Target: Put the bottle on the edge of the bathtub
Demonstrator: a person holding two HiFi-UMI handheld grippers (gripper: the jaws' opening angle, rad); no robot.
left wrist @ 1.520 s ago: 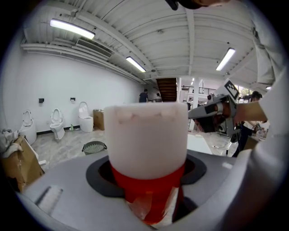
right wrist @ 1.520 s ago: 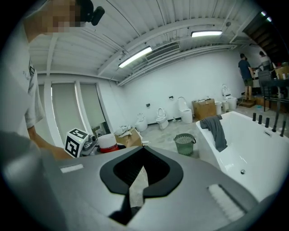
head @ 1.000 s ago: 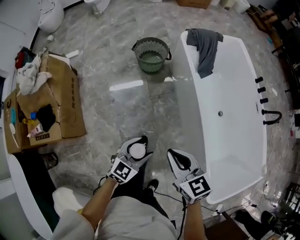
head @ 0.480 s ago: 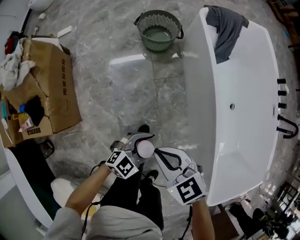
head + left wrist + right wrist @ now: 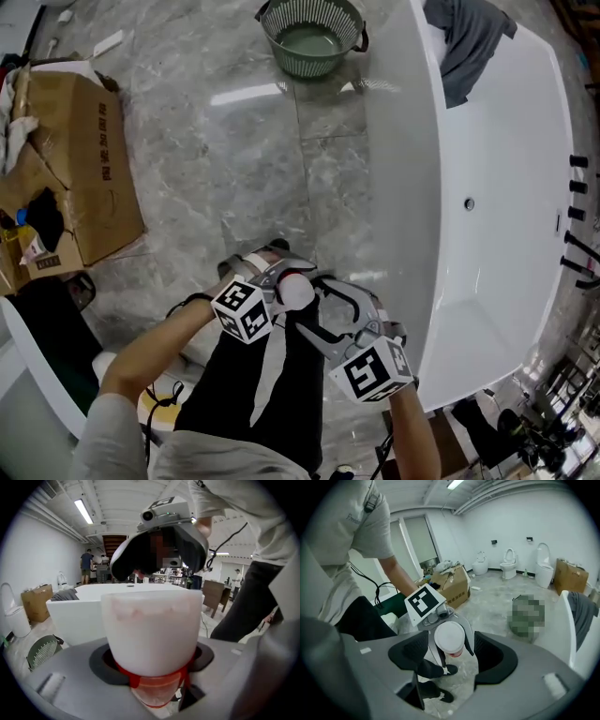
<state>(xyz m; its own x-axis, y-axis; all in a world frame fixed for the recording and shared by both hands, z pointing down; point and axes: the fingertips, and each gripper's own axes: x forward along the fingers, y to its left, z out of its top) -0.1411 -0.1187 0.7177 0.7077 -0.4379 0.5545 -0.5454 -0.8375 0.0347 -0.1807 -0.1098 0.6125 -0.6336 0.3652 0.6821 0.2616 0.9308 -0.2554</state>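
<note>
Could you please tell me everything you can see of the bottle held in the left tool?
The small bottle with a wide white cap and a translucent red plastic body is clamped in the left tool, whose jaws close on the red body just below the cap. The cap is on, round, matt and broader than the body. The bottle is held cap uppermost above the grey marble floor, in front of the person's legs, beside the white bathtub without touching it.

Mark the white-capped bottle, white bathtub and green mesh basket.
white-capped bottle (image 5: 298, 292): head view, on its cap.
white bathtub (image 5: 412, 159): head view, on its outer wall.
green mesh basket (image 5: 274, 37): head view, on its rim.
</note>
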